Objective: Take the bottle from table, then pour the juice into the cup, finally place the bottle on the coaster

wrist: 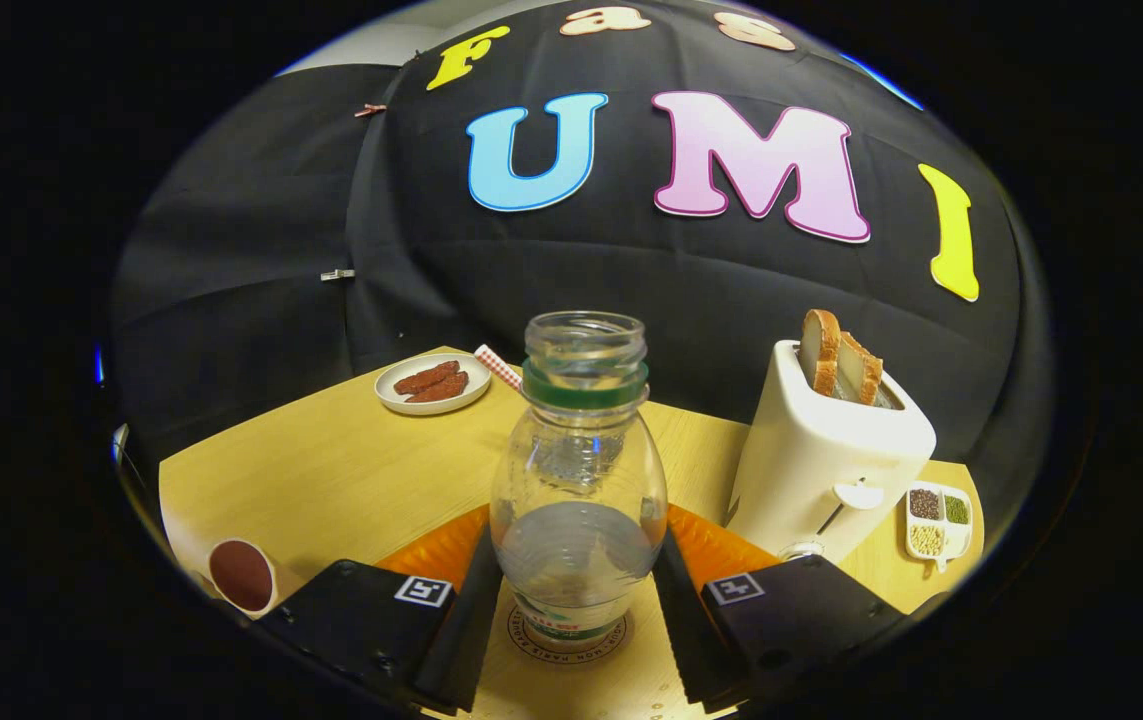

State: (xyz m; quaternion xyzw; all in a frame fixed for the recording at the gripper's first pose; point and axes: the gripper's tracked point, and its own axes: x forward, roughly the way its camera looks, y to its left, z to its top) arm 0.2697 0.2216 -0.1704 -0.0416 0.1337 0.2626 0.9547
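Black cloth closes off the booth behind a light wooden table (331, 470). On the table, a clear plastic bottle (579, 490) stands upright between the two fingers (579, 625), its cap off and a green ring around its neck; clear liquid fills roughly its lower third. Its base sits on a round coaster (521, 632) with printed lettering around the rim, of which only an arc peeks out around the bottle's foot. The fingers flank the bottle closely on both sides, at or very near its lower body; whether both pads actually press on it I cannot tell. Behind the fingers an orange mat (711, 545) lies on the table on either side of the bottle.

A cup (243, 576) with a dark reddish inside lies to the left of the fingers, near the table's edge, its mouth tipped toward the camera. Beyond the bottle to the left is a white plate (431, 383) holding two brown pieces of food, with a red-and-white checked item (497, 366) just beside it. To the right stands a white toaster (826, 460) with two slices of bread (836, 365) sticking up from its slots. Just beside the toaster, farther right, lies a small white divided dish (939, 522) holding grains or seeds in separate compartments.
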